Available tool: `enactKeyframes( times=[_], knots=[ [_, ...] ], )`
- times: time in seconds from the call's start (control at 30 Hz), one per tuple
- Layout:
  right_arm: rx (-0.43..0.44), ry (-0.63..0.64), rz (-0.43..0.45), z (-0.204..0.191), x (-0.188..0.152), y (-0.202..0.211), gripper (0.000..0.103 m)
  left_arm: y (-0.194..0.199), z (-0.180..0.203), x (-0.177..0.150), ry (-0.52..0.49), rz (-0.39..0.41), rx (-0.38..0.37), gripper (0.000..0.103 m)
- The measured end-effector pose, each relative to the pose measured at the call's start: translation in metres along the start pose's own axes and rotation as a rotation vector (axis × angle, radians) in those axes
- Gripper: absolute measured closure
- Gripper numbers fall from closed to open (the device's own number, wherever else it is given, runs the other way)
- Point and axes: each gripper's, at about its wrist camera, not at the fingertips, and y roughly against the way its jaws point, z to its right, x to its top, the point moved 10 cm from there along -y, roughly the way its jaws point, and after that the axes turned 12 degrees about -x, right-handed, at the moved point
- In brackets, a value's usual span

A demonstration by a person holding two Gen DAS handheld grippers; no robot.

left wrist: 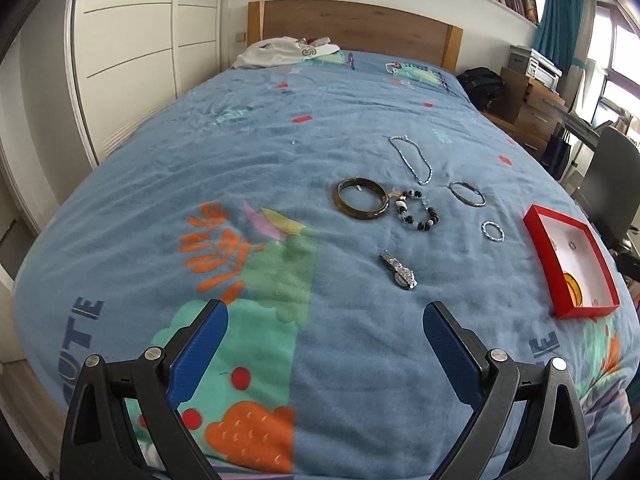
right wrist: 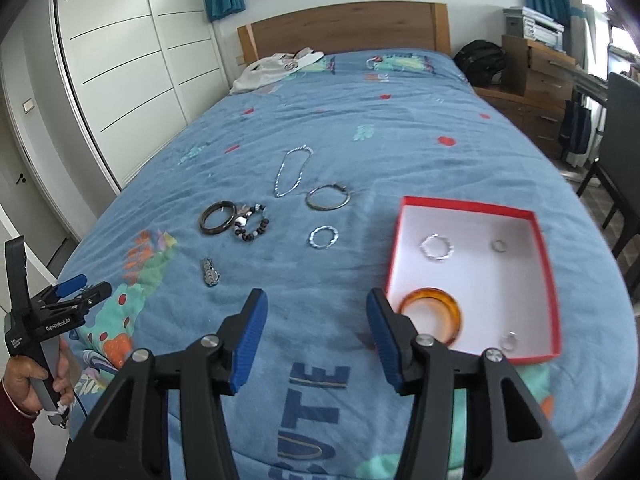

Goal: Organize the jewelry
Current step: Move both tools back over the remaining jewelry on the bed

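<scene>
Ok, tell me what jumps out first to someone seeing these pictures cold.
The red box on the right side of the bed grabs the eye, with an amber bangle and small rings lying on its white floor. Left of it, loose pieces lie on the blue bedspread: a dark bangle, a beaded bracelet and a silver chain. Both tools hang open and empty.

Your left gripper [left wrist: 325,320] hovers with jaws spread wide and nothing between them. Your right gripper [right wrist: 317,308] likewise gapes empty, level and pointing toward 12 o'clock. Your left hand [right wrist: 30,380] grips its handle at 8 o'clock.
</scene>
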Motion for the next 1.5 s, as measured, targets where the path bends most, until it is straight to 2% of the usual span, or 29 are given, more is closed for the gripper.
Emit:
enactKeyframes(
  times=[0.2, 0.47, 1.03, 1.13, 1.2, 1.37, 1.43, 1.5],
  knots=[
    [0.052, 0.015, -0.037, -0.016, 0.008, -0.045, 0.052, -0.032, 0.015, 0.000, -0.003, -0.040, -0.028, 0.006],
    [0.094, 0.021, -0.056, -0.028, 0.017, -0.085, 0.051, -0.072, 0.034, -0.002, -0.016, -0.093, -0.051, 0.006],
    [0.151, 0.033, -0.082, -0.051, 0.024, -0.130, 0.051, -0.116, 0.035, -0.003, 0.000, -0.132, -0.059, 0.008],
    [0.162, 0.040, -0.086, -0.056, 0.028, -0.137, 0.051, -0.126, 0.036, -0.004, 0.001, -0.144, -0.065, 0.012],
    [0.166, 0.049, -0.089, -0.060, 0.030, -0.143, 0.051, -0.133, 0.037, -0.005, 0.003, -0.158, -0.072, 0.020],
    [0.183, 0.050, -0.100, -0.068, 0.035, -0.158, 0.051, -0.149, 0.036, -0.009, 0.003, -0.179, -0.075, 0.025],
    [0.189, 0.048, -0.106, -0.071, 0.036, -0.165, 0.051, -0.153, 0.034, -0.008, 0.004, -0.175, -0.070, 0.030],
    [0.199, 0.050, -0.113, -0.077, 0.037, -0.173, 0.051, -0.155, 0.029, -0.007, 0.007, -0.169, -0.063, 0.040]
  ],
)
